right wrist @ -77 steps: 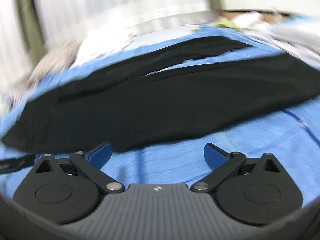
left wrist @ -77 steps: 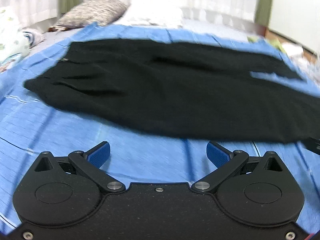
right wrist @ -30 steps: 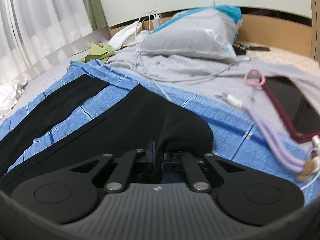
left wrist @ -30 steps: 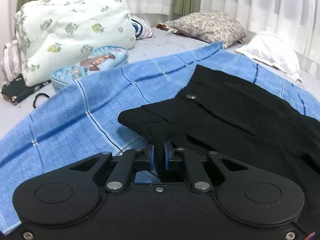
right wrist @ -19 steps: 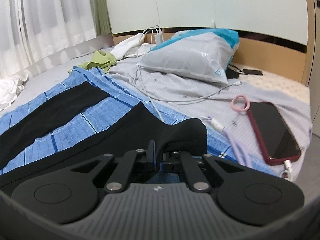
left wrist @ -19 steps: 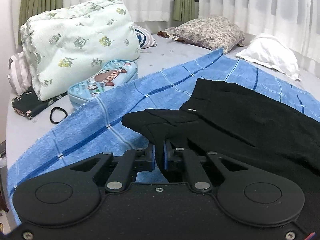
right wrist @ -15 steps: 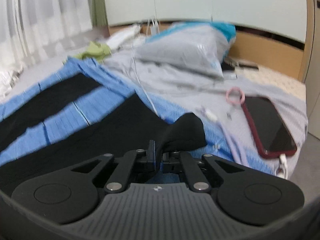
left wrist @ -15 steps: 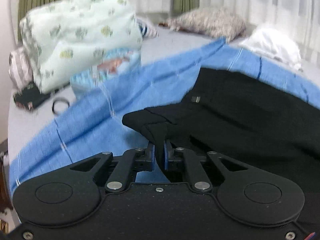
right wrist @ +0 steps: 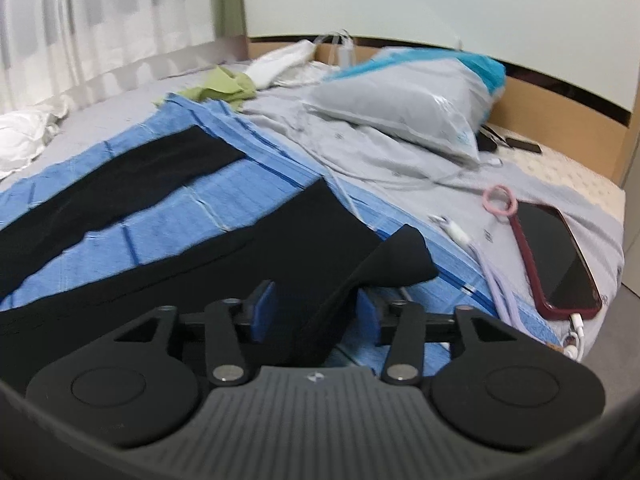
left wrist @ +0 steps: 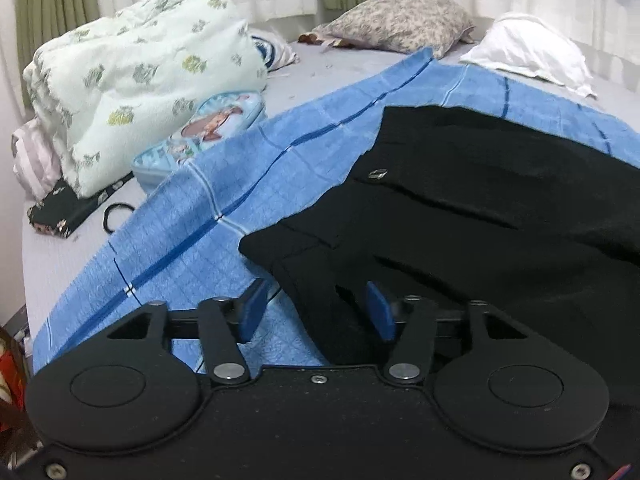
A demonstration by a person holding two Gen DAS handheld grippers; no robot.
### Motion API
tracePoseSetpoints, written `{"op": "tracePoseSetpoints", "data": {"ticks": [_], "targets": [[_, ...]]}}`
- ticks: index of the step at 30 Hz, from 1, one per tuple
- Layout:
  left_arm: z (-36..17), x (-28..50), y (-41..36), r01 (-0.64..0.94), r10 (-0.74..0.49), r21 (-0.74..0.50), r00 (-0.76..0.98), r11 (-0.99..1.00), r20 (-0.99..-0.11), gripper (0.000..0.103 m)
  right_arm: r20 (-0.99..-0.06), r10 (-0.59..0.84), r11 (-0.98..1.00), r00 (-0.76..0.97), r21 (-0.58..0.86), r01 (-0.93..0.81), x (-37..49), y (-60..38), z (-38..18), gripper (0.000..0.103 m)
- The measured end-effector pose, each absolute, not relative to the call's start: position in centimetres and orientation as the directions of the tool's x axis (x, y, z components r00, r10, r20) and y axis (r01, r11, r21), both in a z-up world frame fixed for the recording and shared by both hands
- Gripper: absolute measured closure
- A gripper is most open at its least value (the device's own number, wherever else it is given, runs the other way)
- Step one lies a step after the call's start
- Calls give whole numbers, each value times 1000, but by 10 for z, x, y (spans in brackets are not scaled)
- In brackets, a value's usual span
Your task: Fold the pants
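Black pants [left wrist: 500,184] spread on blue blanket [left wrist: 280,168] over bed [right wrist: 420,168]. Left gripper [left wrist: 316,310] at waist corner: jaws just been opening, now parted, fabric fold between blue pads, not pressed. Right gripper [right wrist: 316,312] at near leg's hem [right wrist: 396,256]: jaws just been opening, parted, cloth flap between pads, loose. Far leg [right wrist: 132,184] lies flat, apart from near one. Phone [right wrist: 556,256] and cable [right wrist: 496,272] right of blanket. Quilt [left wrist: 140,80], pillow [left wrist: 400,24] beyond waist.

Black pants [left wrist: 500,208] lie spread flat; waist corner and hem corner [right wrist: 396,260] sit between parted jaws.
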State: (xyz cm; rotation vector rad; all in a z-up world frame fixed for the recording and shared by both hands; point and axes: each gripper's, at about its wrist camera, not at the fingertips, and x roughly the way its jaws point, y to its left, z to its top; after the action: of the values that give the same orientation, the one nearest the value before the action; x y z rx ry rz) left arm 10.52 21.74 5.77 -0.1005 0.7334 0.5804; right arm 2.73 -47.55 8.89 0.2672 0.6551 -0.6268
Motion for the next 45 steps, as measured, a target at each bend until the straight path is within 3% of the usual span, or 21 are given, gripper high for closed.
{"op": "tracePoseSetpoints", "data": {"ticks": [4,10,20,28,36,40,45], "targets": [[76,99,213,-501,429,74,645,862,-632,24,-618,-414,820,668,65,568,36,-458,106,26],[109,97,203,-419,349,19,730,908,-588,8,-585,-350,866,732,96,491,54,-427,132,13],[138,117,187,-342,231,-73,763,937,-603,8,-578,-257,911,774,123,394,86,-384,151,9],[145,172,188,-316,113,-180,722,932,-683,3,-604,-157,914,781,211,347,136,-365,157,0],[116,266,215,-432,-17,-431,690,792,-723,0,-627,-129,882,769,281,377,231,-358,138,0],[91,320,222,-561,15,-450,636,695,-771,0,-620,-150,872,770,285,398,282,-353,122,0],[68,381,210,-631,139,-365,604,684,-784,0,-632,-176,866,755,265,424,348,-342,100,0]]}}
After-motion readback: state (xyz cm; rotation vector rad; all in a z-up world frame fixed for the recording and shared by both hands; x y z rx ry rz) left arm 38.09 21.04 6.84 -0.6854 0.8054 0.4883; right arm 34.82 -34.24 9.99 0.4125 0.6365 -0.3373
